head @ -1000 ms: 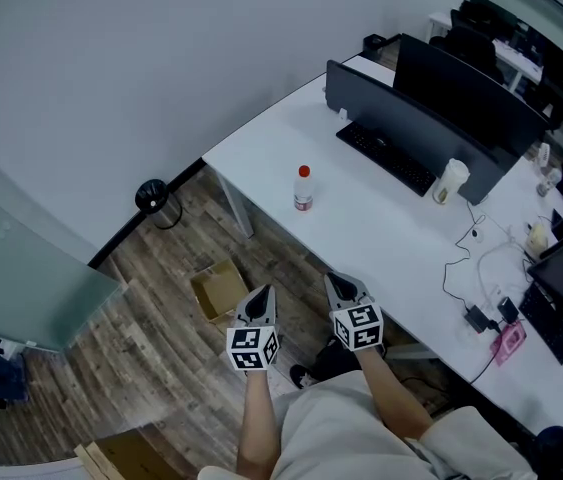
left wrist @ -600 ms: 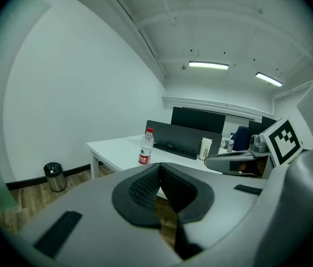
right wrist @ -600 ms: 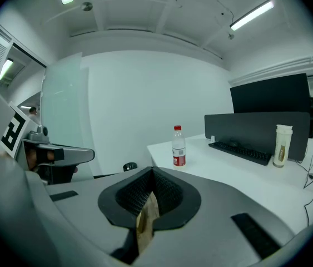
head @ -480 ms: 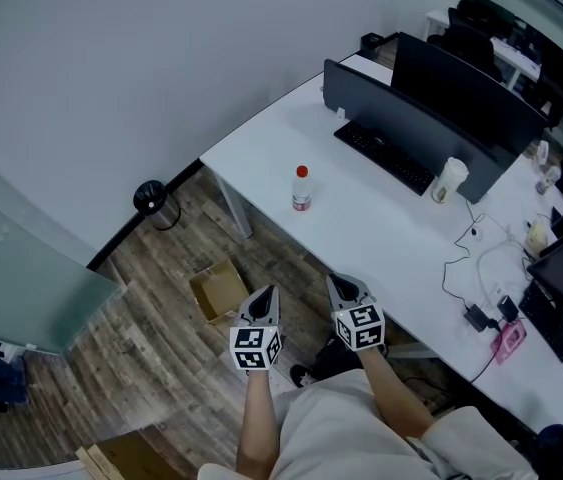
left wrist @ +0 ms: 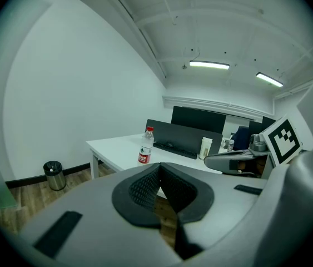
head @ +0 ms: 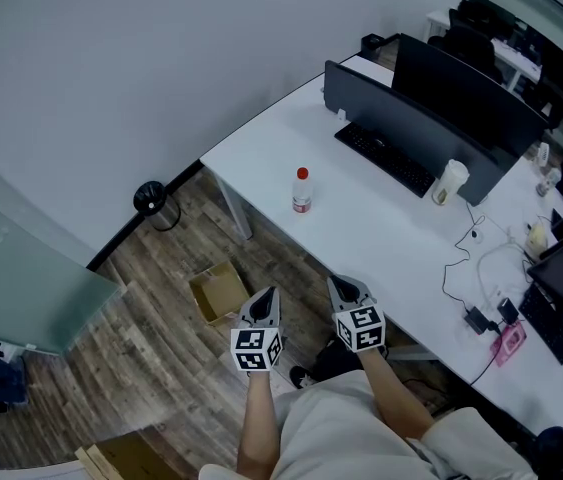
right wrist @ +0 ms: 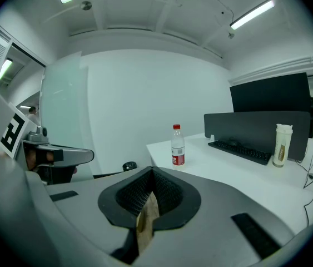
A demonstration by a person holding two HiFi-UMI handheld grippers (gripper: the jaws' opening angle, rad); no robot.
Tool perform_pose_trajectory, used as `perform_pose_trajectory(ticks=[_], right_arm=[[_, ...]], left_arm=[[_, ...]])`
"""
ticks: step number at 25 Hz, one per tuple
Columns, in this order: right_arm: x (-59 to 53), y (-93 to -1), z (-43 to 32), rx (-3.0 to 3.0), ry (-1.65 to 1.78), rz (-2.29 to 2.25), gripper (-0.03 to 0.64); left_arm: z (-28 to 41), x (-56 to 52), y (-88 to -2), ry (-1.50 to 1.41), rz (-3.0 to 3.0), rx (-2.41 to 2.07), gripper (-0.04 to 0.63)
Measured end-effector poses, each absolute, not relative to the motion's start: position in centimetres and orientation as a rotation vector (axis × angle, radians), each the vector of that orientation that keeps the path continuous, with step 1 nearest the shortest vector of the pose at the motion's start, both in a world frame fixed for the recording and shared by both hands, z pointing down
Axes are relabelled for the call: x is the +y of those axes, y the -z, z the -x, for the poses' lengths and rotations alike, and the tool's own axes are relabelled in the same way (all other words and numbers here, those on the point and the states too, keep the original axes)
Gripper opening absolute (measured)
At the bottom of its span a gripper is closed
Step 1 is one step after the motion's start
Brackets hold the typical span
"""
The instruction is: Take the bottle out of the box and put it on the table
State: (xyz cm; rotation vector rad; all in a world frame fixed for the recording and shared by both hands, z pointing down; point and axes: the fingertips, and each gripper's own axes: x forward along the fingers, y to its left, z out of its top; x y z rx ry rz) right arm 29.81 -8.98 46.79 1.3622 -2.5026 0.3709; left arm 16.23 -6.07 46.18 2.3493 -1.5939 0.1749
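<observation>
A clear bottle (head: 302,191) with a red cap and red label stands upright on the white table (head: 281,138), near its front left corner. An open cardboard box (head: 219,290) lies on the wooden floor below the table edge. Both grippers hang side by side in front of the person, well short of the bottle. My left gripper (head: 266,296) is shut with nothing in it, and so is my right gripper (head: 339,286). The bottle (left wrist: 145,146) shows beyond the closed jaws in the left gripper view, and the bottle (right wrist: 178,145) likewise in the right gripper view.
A dark divider screen (head: 401,118), a keyboard (head: 386,156) and a pale cup (head: 450,181) sit farther back on the table. Cables and a pink item (head: 509,338) lie at the right. A small black bin (head: 151,199) stands by the wall.
</observation>
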Motion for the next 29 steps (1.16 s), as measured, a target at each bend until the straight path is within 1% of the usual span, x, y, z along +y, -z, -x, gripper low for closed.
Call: perform_pose_trajectory(ticks=[29], right_arm=[[-9.47, -47.22, -30.39, -2.495, -0.376, -1.35, 0.04]], left_arm=[[-16.78, -6.86, -46.44, -0.154, -2.338, -1.576, 0.015]])
